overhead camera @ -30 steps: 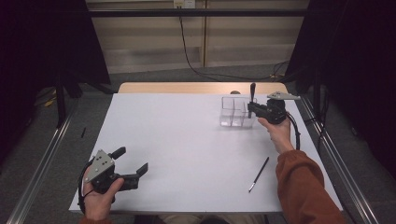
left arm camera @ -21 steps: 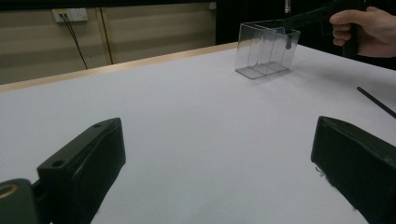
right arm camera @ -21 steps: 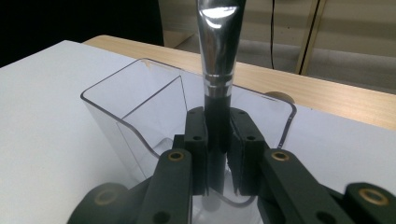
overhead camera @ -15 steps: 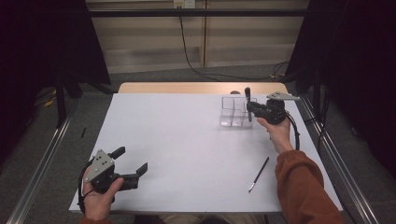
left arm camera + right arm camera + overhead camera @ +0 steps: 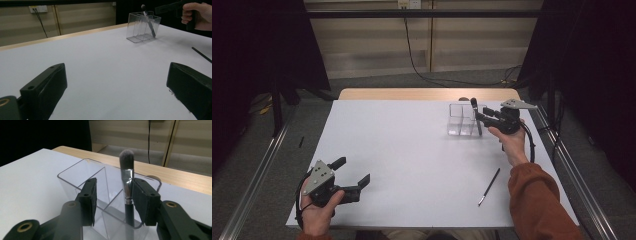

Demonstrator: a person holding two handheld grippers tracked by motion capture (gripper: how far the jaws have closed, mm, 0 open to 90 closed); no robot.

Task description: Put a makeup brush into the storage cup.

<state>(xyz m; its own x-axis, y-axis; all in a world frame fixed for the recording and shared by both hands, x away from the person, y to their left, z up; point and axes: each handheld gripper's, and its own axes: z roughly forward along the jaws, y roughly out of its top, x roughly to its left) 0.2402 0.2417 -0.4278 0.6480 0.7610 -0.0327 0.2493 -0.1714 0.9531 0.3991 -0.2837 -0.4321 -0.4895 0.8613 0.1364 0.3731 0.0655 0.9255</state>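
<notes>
Makeup brush (image 5: 126, 172), upright in clear organizer (image 5: 461, 120), far right of tabletop (image 5: 412, 150).
Right hand-held gripper (image 5: 482, 118): jaws parted, brush apparently released. Left hand-held gripper (image 5: 352, 175): wide, idle. Second brush (image 5: 488, 186) awaits, probably next.

Lab-like recording bay, white table (image 5: 412, 150), dark curtains (image 5: 257, 45), metal frame rails (image 5: 257, 165), wall socket (image 5: 408, 4)

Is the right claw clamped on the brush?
No, the right claw is open, and the brush stands in the clear box against one jaw.
</notes>
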